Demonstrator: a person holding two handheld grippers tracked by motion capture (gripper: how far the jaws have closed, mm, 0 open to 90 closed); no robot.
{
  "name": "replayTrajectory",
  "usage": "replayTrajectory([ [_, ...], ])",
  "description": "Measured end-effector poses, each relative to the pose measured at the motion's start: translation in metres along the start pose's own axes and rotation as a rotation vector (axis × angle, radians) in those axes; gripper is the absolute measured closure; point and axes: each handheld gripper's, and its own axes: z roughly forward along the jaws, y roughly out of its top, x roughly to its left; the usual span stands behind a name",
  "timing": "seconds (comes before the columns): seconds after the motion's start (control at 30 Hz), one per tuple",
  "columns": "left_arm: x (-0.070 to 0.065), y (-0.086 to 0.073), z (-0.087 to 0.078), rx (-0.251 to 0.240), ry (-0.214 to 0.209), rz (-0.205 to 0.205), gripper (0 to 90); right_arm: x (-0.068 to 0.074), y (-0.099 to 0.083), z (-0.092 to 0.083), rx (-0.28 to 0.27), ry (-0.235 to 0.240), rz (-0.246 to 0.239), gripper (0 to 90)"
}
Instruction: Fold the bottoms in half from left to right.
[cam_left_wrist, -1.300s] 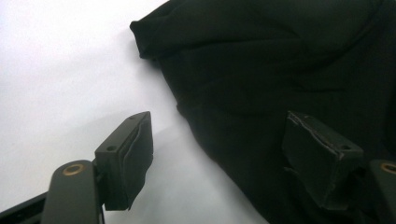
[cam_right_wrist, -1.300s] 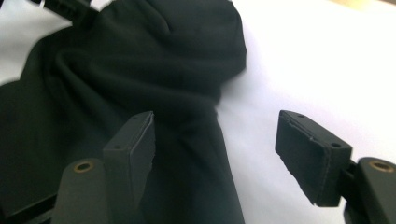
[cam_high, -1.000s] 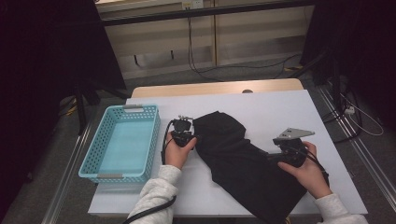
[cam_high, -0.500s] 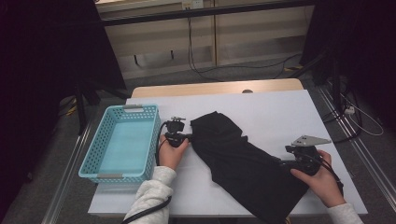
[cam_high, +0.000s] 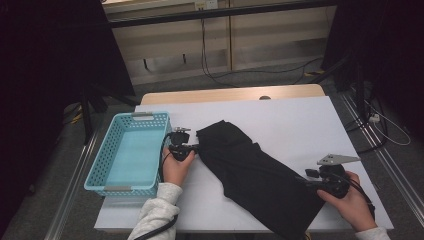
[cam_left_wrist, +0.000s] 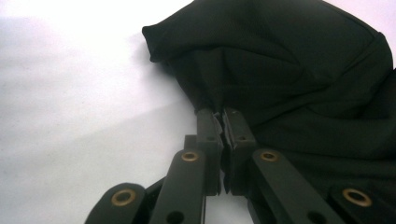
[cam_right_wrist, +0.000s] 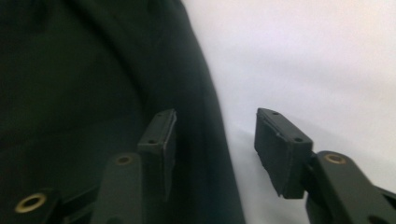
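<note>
White worktop (cam_high: 300, 125) carrying a black cloth (cam_high: 260, 175), spread diagonally from centre toward the near right edge. Blue basket (cam_high: 127, 152) at left, just beside the left hand. Left claw (cam_high: 196, 148), clenched on the cloth's left edge, pads pinching the fabric (cam_left_wrist: 280, 70) at the fold. Right claw (cam_high: 302, 179) at the cloth's near right end; its jaws, just closing, stand apart astride the edge of the cloth (cam_right_wrist: 93, 70), one pad over fabric, the other over bare worktop, not pressing.
</note>
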Motion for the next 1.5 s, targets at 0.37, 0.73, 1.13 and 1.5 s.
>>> replayTrajectory([
  [0.37, 0.001, -0.003, 0.001, -0.001, 0.002, -0.015, 86.8, -0.006, -0.003, 0.001, 0.037, 0.076, 0.010, 89.3],
  [0.73, 0.003, -0.002, 0.003, -0.007, -0.001, -0.029, 63.3, -0.036, -0.002, -0.016, 0.023, 0.023, 0.040, 89.5],
  [1.13, 0.001, 0.009, 0.021, -0.014, -0.005, -0.060, 50.4, -0.038, 0.001, -0.011, 0.041, -0.001, 0.015, 89.4],
  [1.5, 0.002, 0.010, 0.013, -0.006, -0.024, -0.076, 83.0, -0.040, 0.003, -0.020, -0.008, -0.086, 0.028, 79.7],
])
